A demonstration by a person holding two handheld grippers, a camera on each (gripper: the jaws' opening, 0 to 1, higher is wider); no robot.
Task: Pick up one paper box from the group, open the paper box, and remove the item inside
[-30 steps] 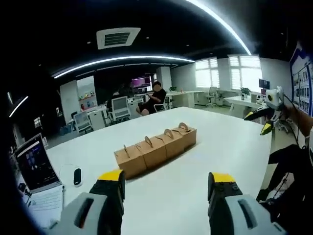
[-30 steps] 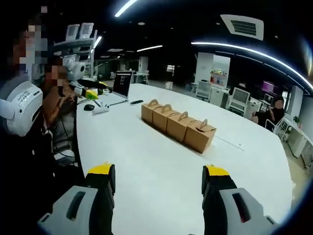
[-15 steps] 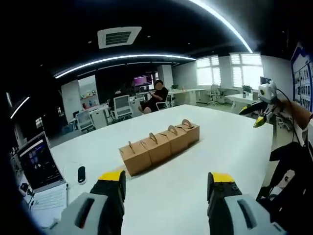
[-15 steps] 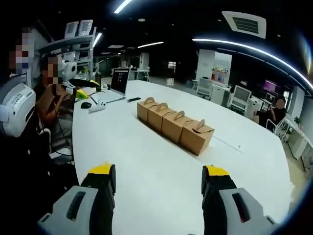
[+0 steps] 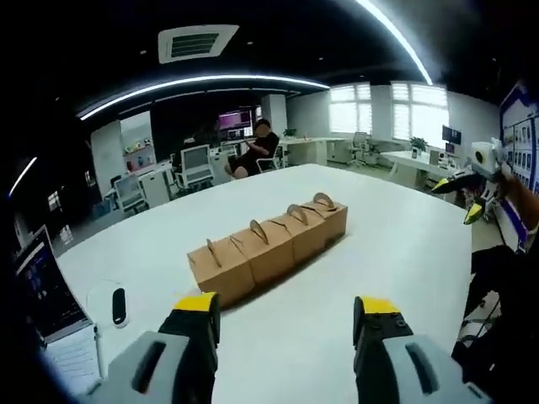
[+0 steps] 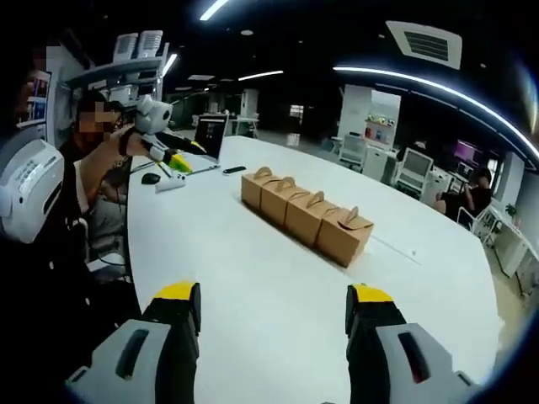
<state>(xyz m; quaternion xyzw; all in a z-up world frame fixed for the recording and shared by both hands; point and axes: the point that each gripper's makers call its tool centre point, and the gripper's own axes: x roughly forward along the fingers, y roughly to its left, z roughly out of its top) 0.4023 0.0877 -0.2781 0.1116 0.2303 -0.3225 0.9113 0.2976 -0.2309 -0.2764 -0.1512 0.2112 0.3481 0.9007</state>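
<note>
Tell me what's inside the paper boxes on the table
That cannot be seen. All four paper boxes sit closed in a row on the white table, handle flaps folded up on top, so their contents are covered. Both grippers are open and away from them.

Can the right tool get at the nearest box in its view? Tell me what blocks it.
Probably yes. The right tool is open, and bare table lies between its jaws and the end box of the row. That box's near side is free; only its neighbour touches it.
</note>
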